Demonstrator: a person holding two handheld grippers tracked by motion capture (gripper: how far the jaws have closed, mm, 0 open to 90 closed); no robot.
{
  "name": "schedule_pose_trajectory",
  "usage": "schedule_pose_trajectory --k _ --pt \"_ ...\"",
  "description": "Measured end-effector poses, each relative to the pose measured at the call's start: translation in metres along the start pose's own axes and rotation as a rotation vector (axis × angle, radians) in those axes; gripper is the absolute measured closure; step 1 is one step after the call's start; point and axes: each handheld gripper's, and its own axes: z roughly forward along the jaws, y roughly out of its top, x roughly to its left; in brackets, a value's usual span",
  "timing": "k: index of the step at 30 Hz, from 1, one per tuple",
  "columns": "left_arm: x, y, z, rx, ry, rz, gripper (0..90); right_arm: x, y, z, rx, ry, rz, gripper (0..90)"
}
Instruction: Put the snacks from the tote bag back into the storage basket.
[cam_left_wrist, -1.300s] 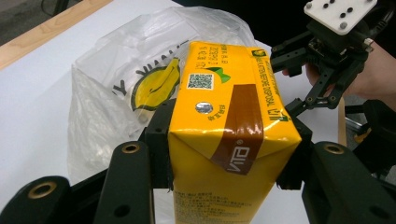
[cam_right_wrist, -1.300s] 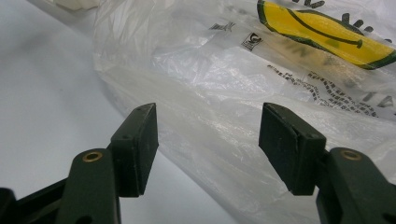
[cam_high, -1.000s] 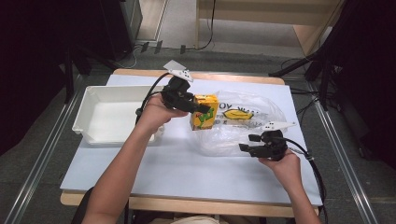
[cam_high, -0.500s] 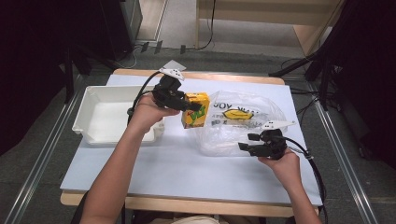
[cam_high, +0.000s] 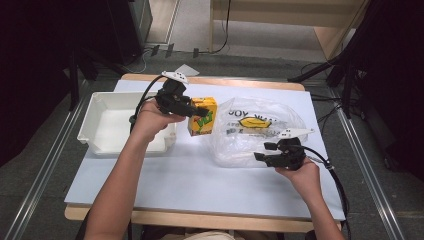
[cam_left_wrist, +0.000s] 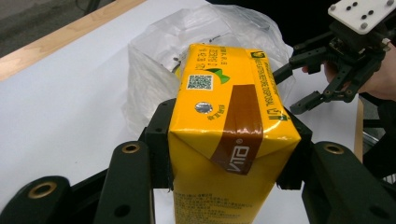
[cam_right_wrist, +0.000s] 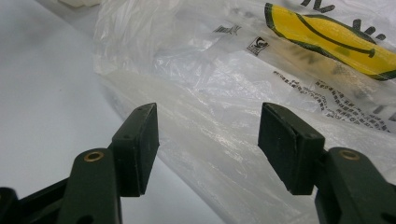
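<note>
A yellow drink carton (cam_high: 203, 117) with a brown stripe is held off the table by my left gripper (cam_high: 197, 111), shut on its sides; in the left gripper view the carton (cam_left_wrist: 224, 135) sits between the jaws. It hangs just left of a clear plastic bag (cam_high: 255, 131) with a yellow logo, which lies crumpled on the white table. My right gripper (cam_high: 262, 151) is open at the bag's near right edge, and its pads (cam_right_wrist: 140, 144) stand on either side of the bag's film (cam_right_wrist: 224, 102) without pinching it.
A white tray (cam_high: 95, 127) stands at the table's left, under my left forearm. The white tabletop (cam_high: 200, 185) has a wooden front edge. Dark stands and cables surround the table.
My left gripper has carried the carton leftward, out from the bag's mouth toward the tray. The right gripper has stayed by the bag's edge.
</note>
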Motion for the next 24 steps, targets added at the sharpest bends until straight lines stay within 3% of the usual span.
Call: schedule_pose_trajectory --k 9,24 --pt "0.008 -0.004 -0.009 -0.002 0.034 -0.006 52.4 0.000 0.001 0.001 0.002 0.003 -0.005 39.1" --pt "0.021 -0.013 -0.033 -0.057 0.090 -0.034 52.4 0.001 0.002 0.002 0.003 0.005 -0.005 39.1"
